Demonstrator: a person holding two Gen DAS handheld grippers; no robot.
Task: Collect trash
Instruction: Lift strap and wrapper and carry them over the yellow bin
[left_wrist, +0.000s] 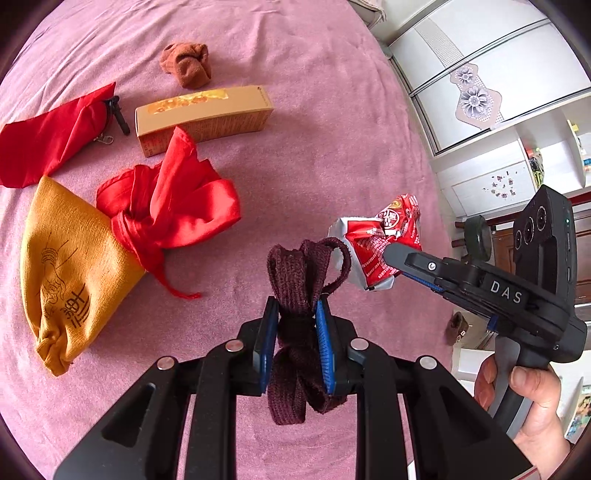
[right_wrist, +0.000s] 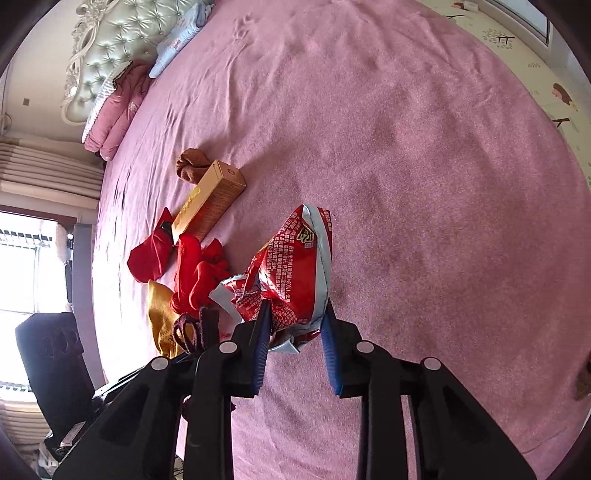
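Dark maroon knitted cord (left_wrist: 303, 314) sits clamped in my left gripper (left_wrist: 297, 317), raised above the pink bedspread (left_wrist: 314, 129). My right gripper (right_wrist: 295, 325) pinches a crumpled red-and-silver foil snack wrapper (right_wrist: 295, 273). Beyond lie a mustard cloth pouch with red sash (left_wrist: 74, 266), a tan cardboard box (left_wrist: 203, 114) and a balled brown sock (left_wrist: 186, 62).

both tools are black with blue ribbed pads (left_wrist: 325, 347) and silver round screws; the right tool (left_wrist: 391, 258) reads "das" in white.
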